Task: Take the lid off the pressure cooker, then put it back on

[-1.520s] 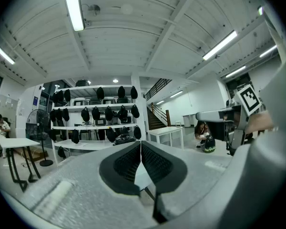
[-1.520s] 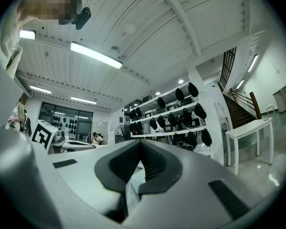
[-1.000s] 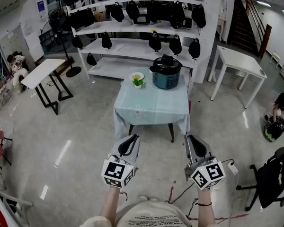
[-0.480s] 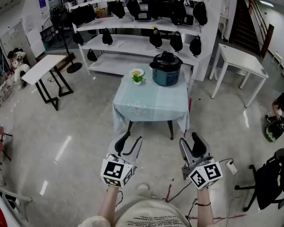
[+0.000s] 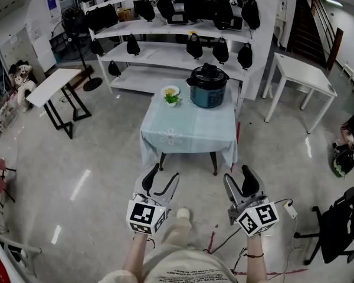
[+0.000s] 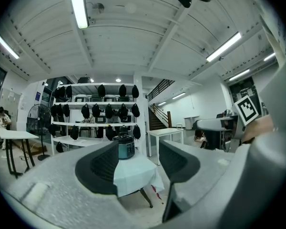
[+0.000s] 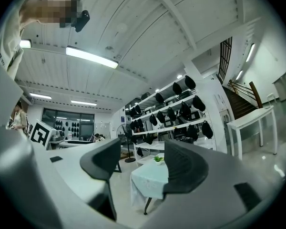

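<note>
- Claws up front: left claw (image 5: 164, 180) and right claw (image 5: 238, 183) sit low and level ahead of the person, both aimed at the table. Their jaws have just been opening and now stand wide, with nothing between the pads. That looks like getting ready for the lid.
- Between them, a shoe (image 5: 182, 213) shows on the floor (image 5: 94, 175). I read it as a step toward the table, so the approach comes first and no lifting has begun.
- Further out is the table (image 5: 189, 135) under its pale cloth, well apart from both claws.
- On its far right corner stands the cooker (image 5: 207, 90) with the lid (image 5: 207, 73) on, closed and untouched. A small plant (image 5: 171, 98) sits just to its left.
- Behind it, the shelf (image 5: 165, 58) carries rows of dark items.
- The left gripper view frames the cooker (image 6: 126, 147) in the gap of its claw (image 6: 139, 164), so that one is lined up.
- The right gripper view shows the plant (image 7: 158, 159) and the cloth past its claw (image 7: 142, 168), but a jaw hides the cooker.
- Only the head view shows the floor left to cross.
</note>
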Tool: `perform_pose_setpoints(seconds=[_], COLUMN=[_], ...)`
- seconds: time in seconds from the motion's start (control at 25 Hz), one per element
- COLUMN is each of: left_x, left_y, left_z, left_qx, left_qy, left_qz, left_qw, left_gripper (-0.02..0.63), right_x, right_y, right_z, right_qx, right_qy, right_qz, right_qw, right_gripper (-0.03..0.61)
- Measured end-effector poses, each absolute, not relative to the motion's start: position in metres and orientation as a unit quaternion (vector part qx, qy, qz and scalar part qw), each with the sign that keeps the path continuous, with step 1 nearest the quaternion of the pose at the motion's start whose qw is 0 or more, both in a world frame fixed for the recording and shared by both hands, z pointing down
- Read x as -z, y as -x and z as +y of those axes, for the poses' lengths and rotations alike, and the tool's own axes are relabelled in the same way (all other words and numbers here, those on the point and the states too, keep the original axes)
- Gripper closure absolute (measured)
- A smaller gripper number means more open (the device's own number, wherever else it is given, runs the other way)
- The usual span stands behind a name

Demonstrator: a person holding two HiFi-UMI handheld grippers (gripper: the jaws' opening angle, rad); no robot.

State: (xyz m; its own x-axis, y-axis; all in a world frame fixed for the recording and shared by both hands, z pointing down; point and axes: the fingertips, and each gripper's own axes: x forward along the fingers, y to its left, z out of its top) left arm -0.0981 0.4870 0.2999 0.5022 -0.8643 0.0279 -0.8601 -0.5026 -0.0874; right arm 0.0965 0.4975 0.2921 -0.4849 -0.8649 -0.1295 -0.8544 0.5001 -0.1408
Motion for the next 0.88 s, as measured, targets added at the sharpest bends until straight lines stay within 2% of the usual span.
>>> perform_pose_setpoints(seconds=[0.88], left_x=[-0.312], left_y=[0.088], left_z=[0.282], left_qx=[0.037], left_qy=[0.891], left_qz=[0.453], left_qw=[0.023], left_gripper=[0.364], right_x=[-0.298], right_y=[-0.11], right_z=[0.299], right_qx=[0.043], right_qy=[0.531], right_qz=[0.842], right_qw=[0.088], right_gripper=[0.311])
